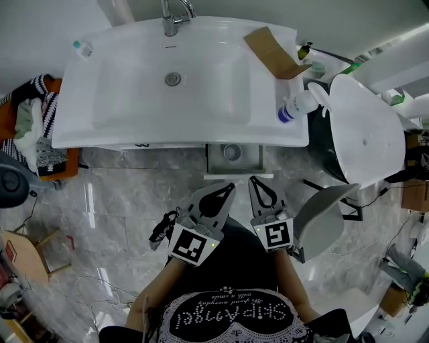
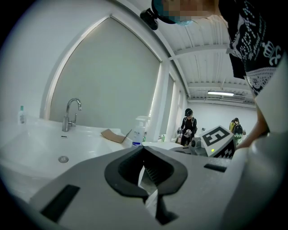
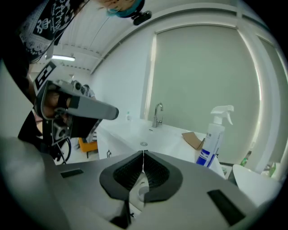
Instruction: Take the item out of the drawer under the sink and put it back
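As drawer (image 1: 252, 162) gapes, item (image 1: 232, 152) stands upright

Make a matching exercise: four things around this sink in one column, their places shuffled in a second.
Things
1. faucet
2. spray bottle
3. cardboard
4. drawer

Places
A. pulled open below the front edge of the sink
B. front right corner of the sink top
C. back middle of the sink
D. back right of the sink top

Pairs: 1-C, 2-B, 3-D, 4-A
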Available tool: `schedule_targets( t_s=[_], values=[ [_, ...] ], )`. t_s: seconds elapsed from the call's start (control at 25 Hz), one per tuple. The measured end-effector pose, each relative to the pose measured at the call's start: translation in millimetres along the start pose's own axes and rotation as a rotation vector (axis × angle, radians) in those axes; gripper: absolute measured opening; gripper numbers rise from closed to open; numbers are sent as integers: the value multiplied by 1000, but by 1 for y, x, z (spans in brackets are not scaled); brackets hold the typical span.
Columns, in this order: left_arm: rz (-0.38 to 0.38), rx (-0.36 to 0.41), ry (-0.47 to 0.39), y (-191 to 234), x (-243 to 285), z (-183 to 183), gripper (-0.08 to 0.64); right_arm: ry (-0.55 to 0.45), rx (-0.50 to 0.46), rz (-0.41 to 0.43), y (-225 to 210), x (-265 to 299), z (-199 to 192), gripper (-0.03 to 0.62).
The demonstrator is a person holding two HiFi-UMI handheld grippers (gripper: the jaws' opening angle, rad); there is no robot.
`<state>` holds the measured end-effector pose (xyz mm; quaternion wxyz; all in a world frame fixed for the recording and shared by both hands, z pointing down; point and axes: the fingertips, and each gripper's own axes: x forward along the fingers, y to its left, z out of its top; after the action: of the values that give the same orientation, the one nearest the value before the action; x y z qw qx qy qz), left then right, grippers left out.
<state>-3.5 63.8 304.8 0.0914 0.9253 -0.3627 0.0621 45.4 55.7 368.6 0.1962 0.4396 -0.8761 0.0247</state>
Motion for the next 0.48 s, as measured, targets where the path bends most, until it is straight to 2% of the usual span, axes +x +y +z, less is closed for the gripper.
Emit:
schedule_targets(
  t_s=[0.16, 0.28, 0.48],
  values=[
    [61, -74, 17, 14, -1, -15, 5, 166, -190, 96, 3, 23, -31, 21],
    [122, -156, 19, 27, 1, -25, 3, 255, -275, 183, 6, 46, -63, 22],
    [178, -208, 42, 43, 13, -47, 3, 376, -370, 294, 8, 85, -118, 23]
  ],
)
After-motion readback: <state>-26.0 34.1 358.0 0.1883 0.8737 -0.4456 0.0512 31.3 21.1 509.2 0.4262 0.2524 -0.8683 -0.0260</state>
